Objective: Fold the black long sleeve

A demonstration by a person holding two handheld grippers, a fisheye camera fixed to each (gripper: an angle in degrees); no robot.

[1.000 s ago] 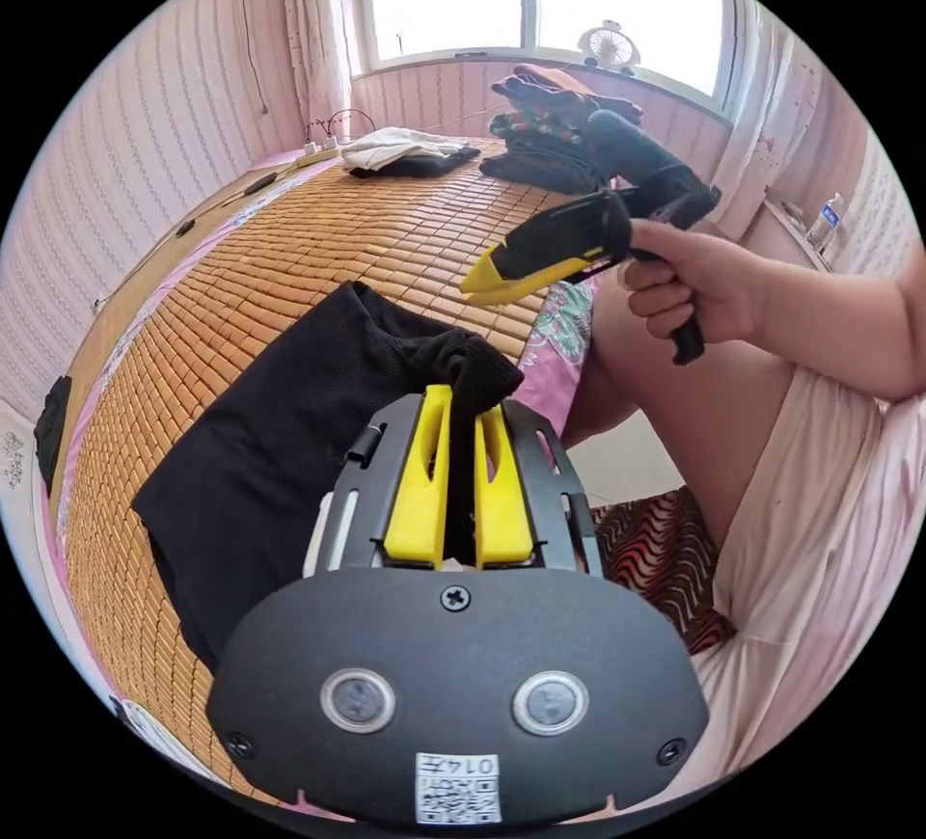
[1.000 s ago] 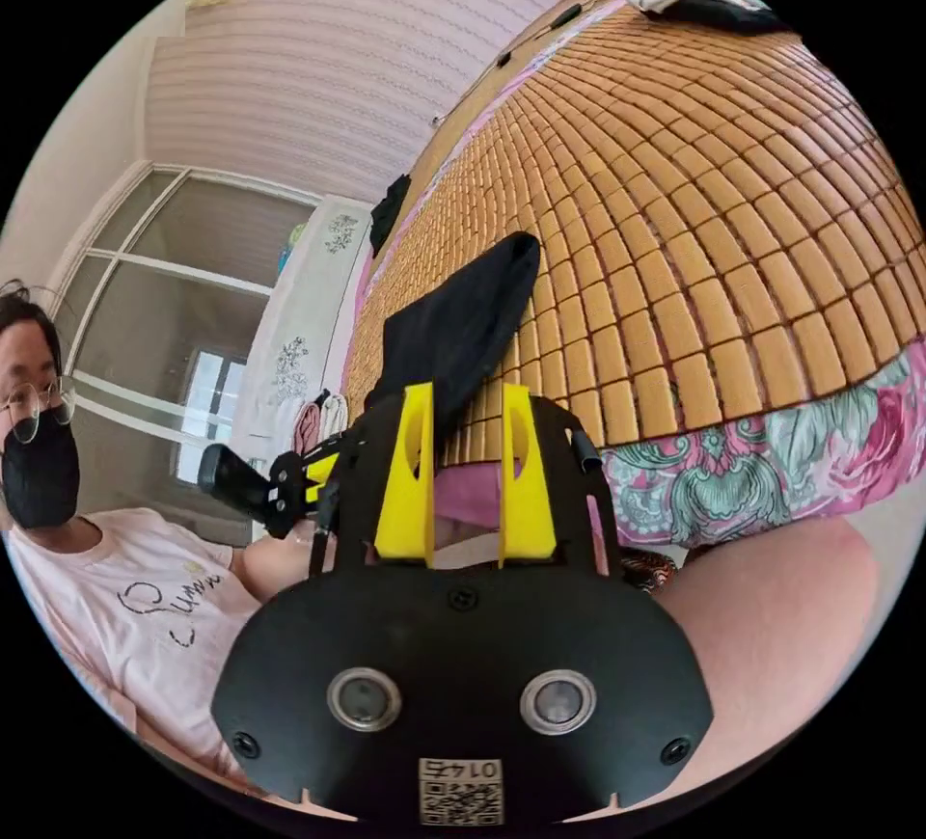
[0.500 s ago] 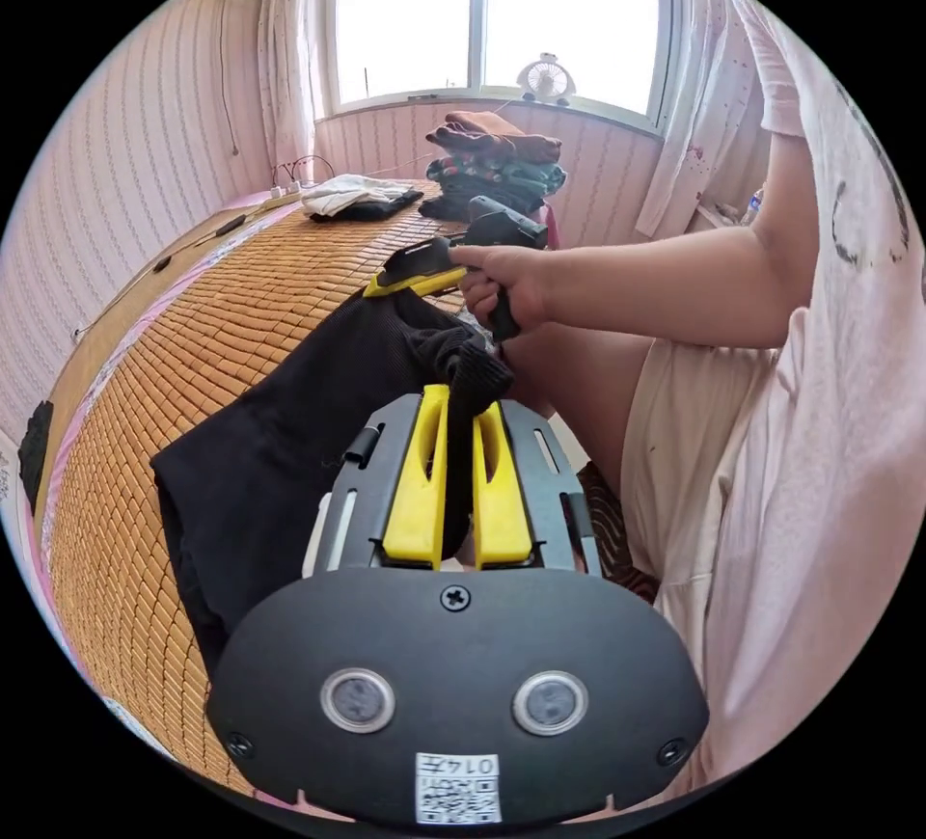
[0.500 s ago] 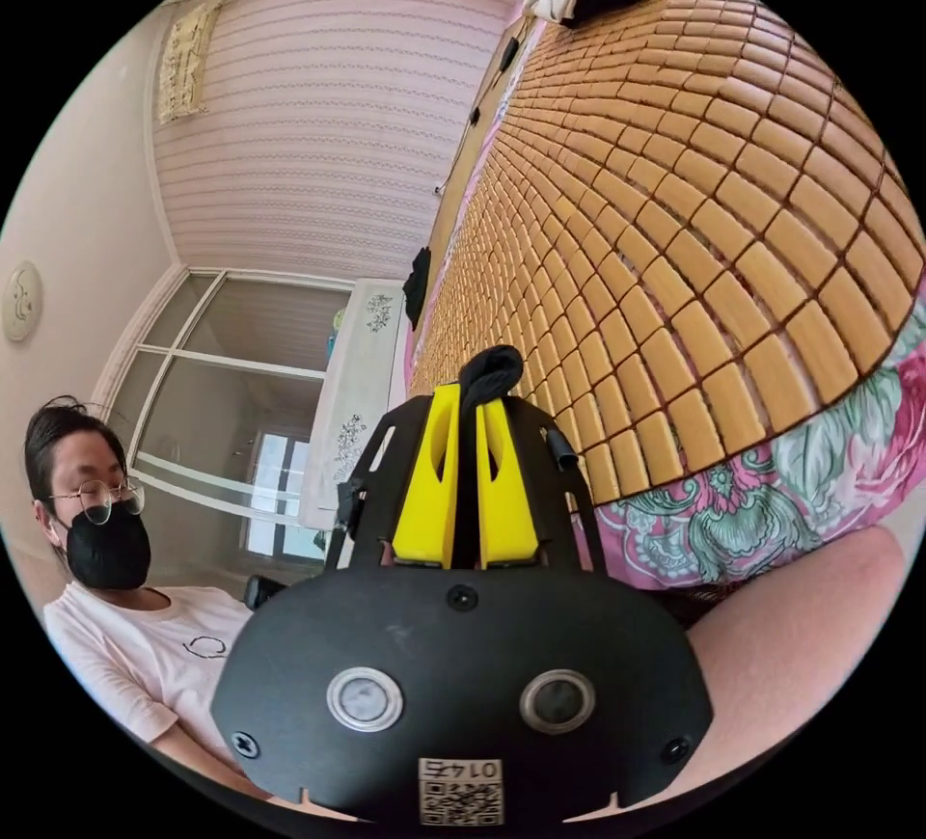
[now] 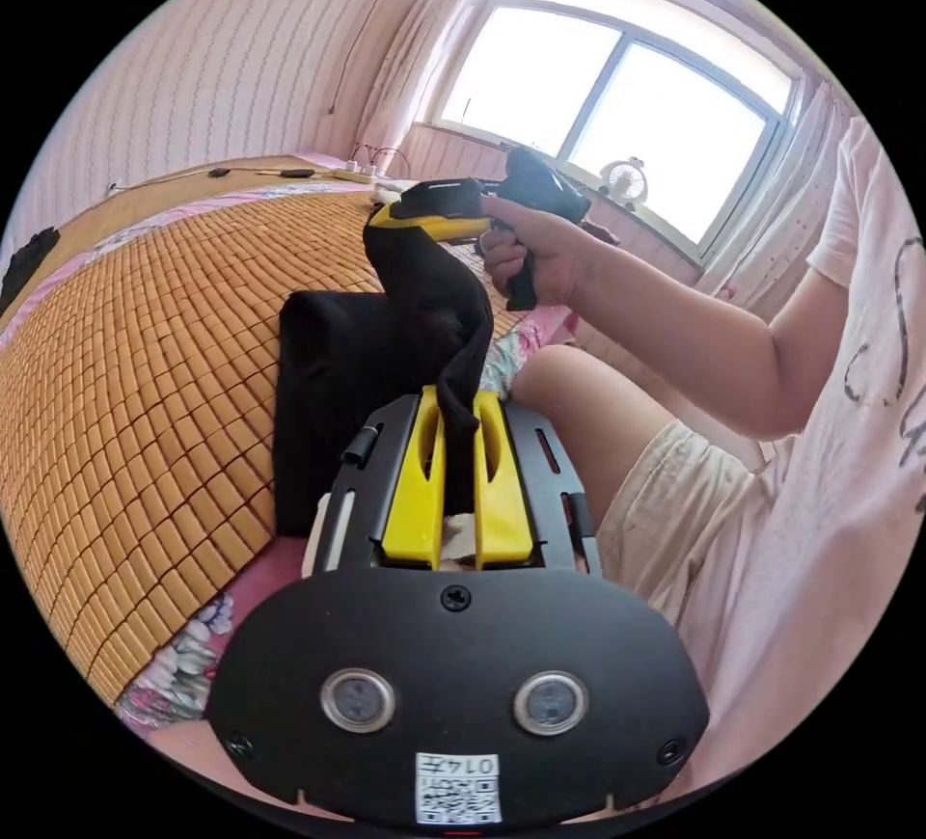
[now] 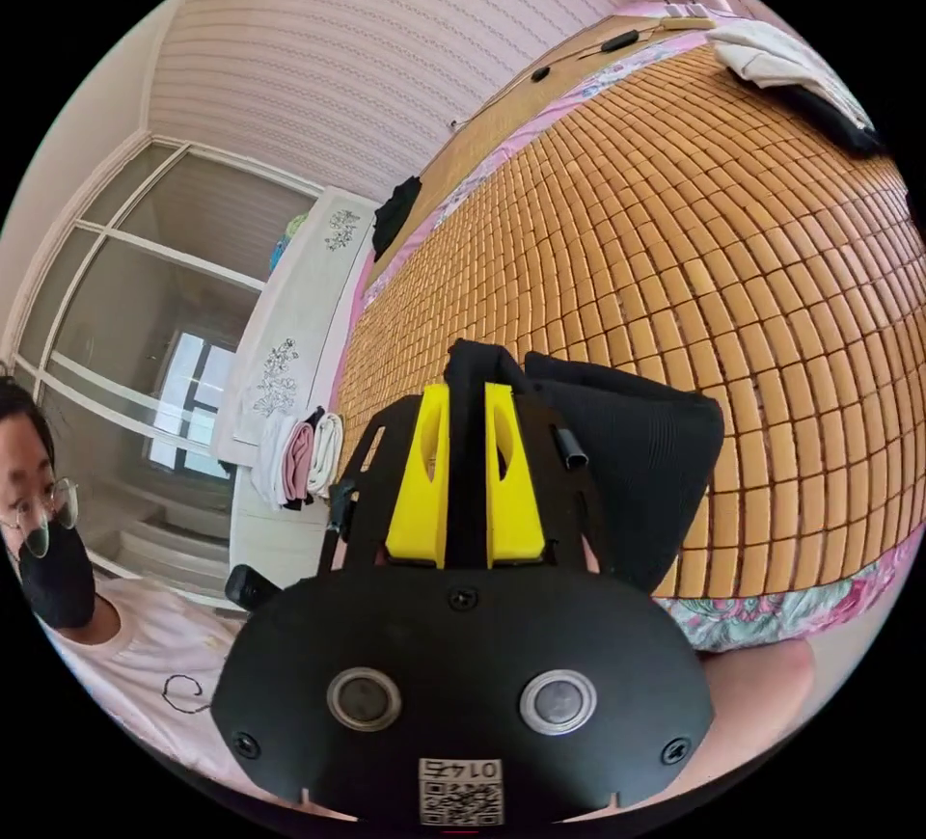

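The black long sleeve [image 5: 338,376] is lifted off the bamboo mat [image 5: 145,338] at the bed's near edge, hanging between both grippers. My left gripper [image 5: 459,415] is shut on one bunched corner of it. In the left gripper view the right gripper [image 5: 405,214], held in a hand [image 5: 535,251], grips the cloth's upper end above the mat. In the right gripper view my right gripper [image 6: 470,395] is shut on a fold of the black long sleeve [image 6: 627,473], which drapes to the right of the jaws over the mat [image 6: 675,231].
A person in a pale shirt sits at the bed's edge, knee [image 5: 569,395] close to the garment. A white and black pile of clothes [image 6: 791,77] lies at the mat's far end, near cables and a power strip [image 6: 675,14]. A floral sheet [image 6: 772,612] borders the mat.
Both grippers have lifted the black garment off the mat, so it now hangs between them. The right gripper, open a second ago, has shut on the cloth and risen.
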